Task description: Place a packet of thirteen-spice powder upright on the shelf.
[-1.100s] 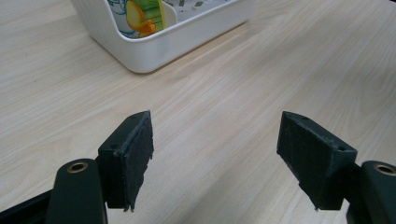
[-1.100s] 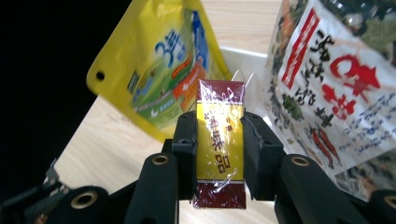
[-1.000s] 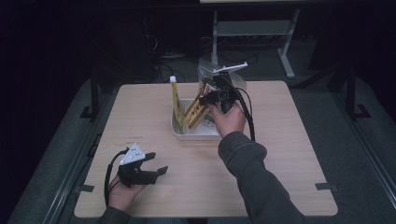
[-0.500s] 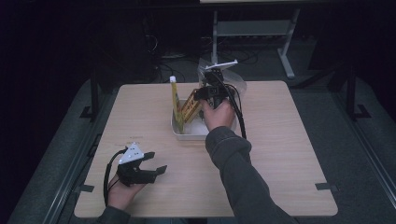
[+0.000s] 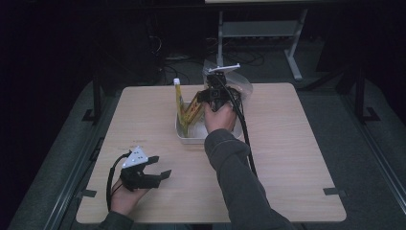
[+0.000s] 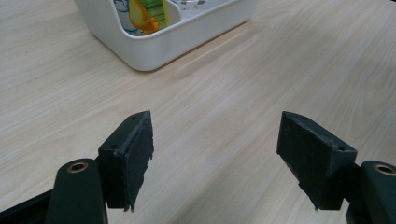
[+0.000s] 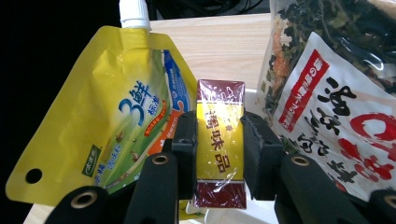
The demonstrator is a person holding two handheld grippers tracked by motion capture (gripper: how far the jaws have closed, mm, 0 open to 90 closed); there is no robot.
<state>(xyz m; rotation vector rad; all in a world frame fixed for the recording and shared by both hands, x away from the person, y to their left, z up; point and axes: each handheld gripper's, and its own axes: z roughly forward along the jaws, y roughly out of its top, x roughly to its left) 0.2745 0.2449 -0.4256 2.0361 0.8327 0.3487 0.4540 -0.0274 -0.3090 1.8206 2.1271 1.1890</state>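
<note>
White bin (image 6: 154, 51): far side cut off by top edge, left gripper view. Seaweed bag (image 7: 336, 93): cropped right, right gripper view. Box (image 7: 220, 144): sides hidden behind pads. Print illegible, high view.

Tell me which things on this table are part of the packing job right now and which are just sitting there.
In the job:
- right hand-held gripper, shut on the small yellow and maroon wrapped box
- white plastic bin
- yellow spouted pouch standing in the bin
- clear bag of dried vegetables beside the box

Lying about:
- left hand-held gripper, open over the wooden table
</note>
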